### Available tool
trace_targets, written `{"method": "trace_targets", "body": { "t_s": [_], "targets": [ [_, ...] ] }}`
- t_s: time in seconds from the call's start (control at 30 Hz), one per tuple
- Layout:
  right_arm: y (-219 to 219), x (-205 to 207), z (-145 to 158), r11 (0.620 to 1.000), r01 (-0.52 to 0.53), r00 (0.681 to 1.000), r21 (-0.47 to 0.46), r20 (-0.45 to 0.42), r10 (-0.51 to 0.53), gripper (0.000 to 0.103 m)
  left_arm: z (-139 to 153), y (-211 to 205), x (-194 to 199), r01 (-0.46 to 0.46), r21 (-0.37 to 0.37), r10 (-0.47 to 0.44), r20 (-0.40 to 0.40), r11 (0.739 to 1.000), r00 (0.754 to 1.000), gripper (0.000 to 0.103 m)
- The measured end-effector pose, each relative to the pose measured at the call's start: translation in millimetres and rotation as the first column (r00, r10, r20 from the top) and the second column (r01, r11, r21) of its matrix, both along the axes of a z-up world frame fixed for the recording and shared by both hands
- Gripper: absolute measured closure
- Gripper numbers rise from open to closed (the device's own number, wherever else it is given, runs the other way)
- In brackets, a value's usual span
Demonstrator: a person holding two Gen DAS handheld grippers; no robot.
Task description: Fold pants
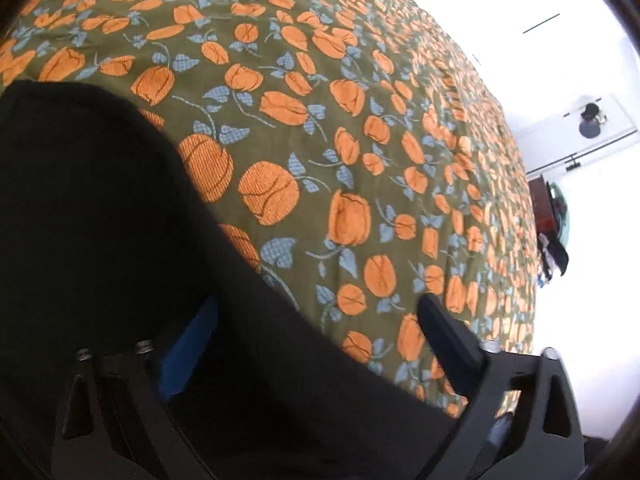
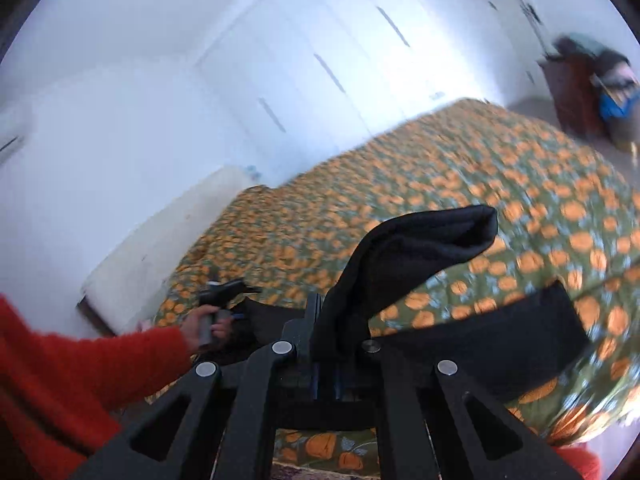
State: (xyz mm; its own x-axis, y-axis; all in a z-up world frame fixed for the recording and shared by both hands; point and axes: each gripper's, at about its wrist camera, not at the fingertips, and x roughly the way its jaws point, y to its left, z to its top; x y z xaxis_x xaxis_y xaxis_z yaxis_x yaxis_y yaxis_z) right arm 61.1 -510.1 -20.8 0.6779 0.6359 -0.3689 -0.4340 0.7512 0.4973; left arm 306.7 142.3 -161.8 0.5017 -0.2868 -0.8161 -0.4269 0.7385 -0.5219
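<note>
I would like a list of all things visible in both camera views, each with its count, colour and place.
pants: one, black, on the bedspread, one end lifted in the right tool.
bedspread: one, green with orange flowers, covering the bed.
wardrobe doors: several, white, behind the bed.
wooden furniture: one, dark brown, far corner, clothes piled on it.
sleeve: one, red, lower left in the right view.
left tool: one, black, jaws apart over the pants.
right tool: one, black, shut on the pants.
</note>
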Motion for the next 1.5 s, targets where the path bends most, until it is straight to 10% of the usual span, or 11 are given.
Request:
{"method": "trace_targets", "body": {
  "t_s": [0.07,0.1,0.27,0.47,0.63,0.77,0.9,1.13,1.23,1.33,1.5],
  "targets": [
    [-6.2,-1.0,4.7,0.999,-0.028,1.0,0.015,0.003,0.028,0.098,3.0,4.1,-4.8,-0.005,0.031,0.006,-0.027,0.999,1.0,0.089],
    [-10.3,0.7,2.5,1.0,-0.022,1.0,0.01,-0.008,0.022,0.098,3.7,10.4,-7.3,-0.018,0.03,0.019,-0.033,0.999,0.999,0.095],
    [-32.4,46.6,-53.3,0.99,0.109,0.974,-0.093,-0.189,-0.125,0.098,71.3,46.2,-69.9,-0.072,-0.026,0.075,0.168,0.997,0.983,0.095],
    [-12.0,120.0,-38.7,1.0,0.026,0.992,-0.009,-0.126,-0.027,0.098,183.9,43.9,-202.4,-0.194,0.155,0.112,0.424,0.969,0.899,0.094],
    [-26.1,142.3,-67.2,0.992,-0.01,0.955,-0.124,-0.295,-0.027,0.098,83.1,-2.0,-269.4,-0.128,0.181,0.096,0.178,0.975,0.979,0.091],
    [-66.8,144.4,-164.7,0.925,0.052,0.819,-0.376,-0.515,-0.255,0.098,-9.6,-29.8,-275.2,-0.043,0.109,0.049,-0.059,0.993,0.997,0.092],
    [-83.3,136.0,-205.9,0.909,0.07,0.764,-0.411,-0.564,-0.314,0.097,7.0,-38.5,-266.8,0.019,0.185,-0.012,-0.037,0.983,0.999,0.091],
    [-100.8,115.8,-183.8,0.951,0.166,0.802,-0.26,-0.526,-0.283,0.07,6.7,-39.8,-261.2,0.021,0.198,-0.014,-0.038,0.98,0.999,0.091],
    [-111.4,111.9,-184.3,0.957,0.226,0.795,-0.184,-0.533,-0.29,0.07,8.4,-42.6,-261.1,0.033,0.218,-0.027,-0.032,0.975,0.999,0.09],
    [-122.6,109.5,-188.6,0.94,0.295,0.764,-0.172,-0.548,-0.34,0.093,12.2,-50.5,-251.0,0.039,0.21,-0.034,-0.028,0.977,0.999,0.089],
    [-120.8,102.9,-174.0,0.874,0.373,0.741,-0.312,-0.467,-0.483,0.094,22.4,-77.0,-245.4,0.128,0.26,-0.127,-0.021,0.957,0.992,0.087]
  ]
}}
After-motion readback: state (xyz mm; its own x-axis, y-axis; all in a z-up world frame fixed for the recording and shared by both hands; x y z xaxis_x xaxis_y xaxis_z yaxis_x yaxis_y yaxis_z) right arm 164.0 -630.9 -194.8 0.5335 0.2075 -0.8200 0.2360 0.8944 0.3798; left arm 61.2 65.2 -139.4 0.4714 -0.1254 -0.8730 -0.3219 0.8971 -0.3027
